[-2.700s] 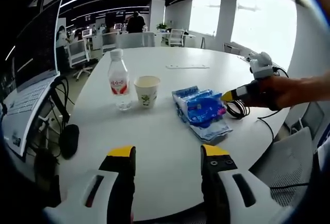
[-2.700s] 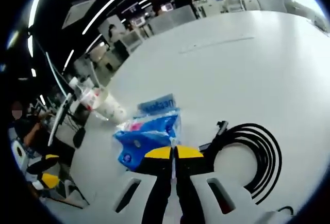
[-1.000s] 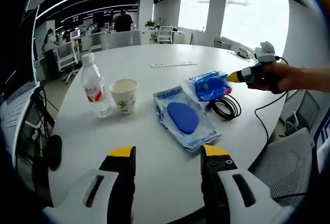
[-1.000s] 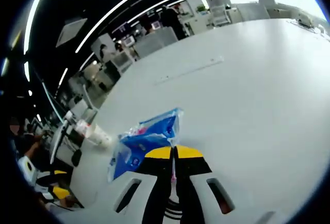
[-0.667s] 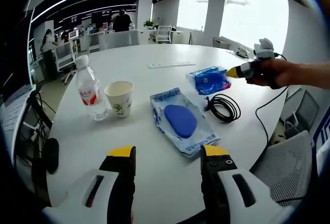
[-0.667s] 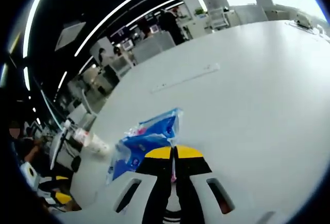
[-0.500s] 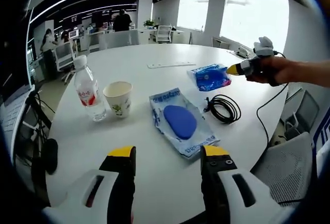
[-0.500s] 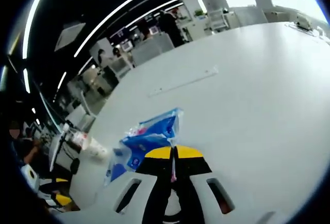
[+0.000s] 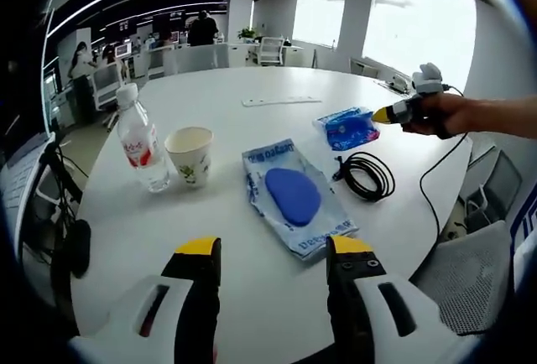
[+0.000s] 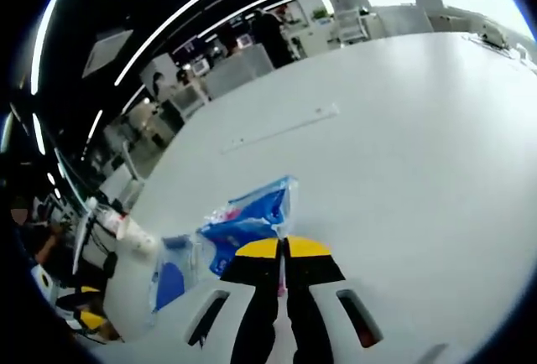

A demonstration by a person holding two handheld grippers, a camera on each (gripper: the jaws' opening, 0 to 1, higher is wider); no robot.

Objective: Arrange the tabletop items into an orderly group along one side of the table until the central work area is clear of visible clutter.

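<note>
Two grippers are at work over the round white table (image 9: 252,238). The left gripper (image 9: 273,251) has its yellow-tipped jaws spread wide with nothing between them, low over the near edge of the table. Just beyond its jaws lies one flat clear pouch with a blue oval pad inside (image 9: 294,198), resting on the tabletop. To the right of that pouch sits one coiled black cable (image 9: 367,177), near it but apart. To the left stand one paper cup (image 9: 190,155) and one plastic water bottle with a red label (image 9: 141,139), both upright and just beside each other. Farther back lies one long white strip (image 9: 281,101).

The right gripper (image 10: 284,249) has its jaws pressed together, pinching the edge of one crinkled blue packet (image 10: 247,217). In the left gripper view that packet (image 9: 351,127) hangs just above the table beyond the cable, with a person's hand (image 9: 445,115) behind the gripper.
</note>
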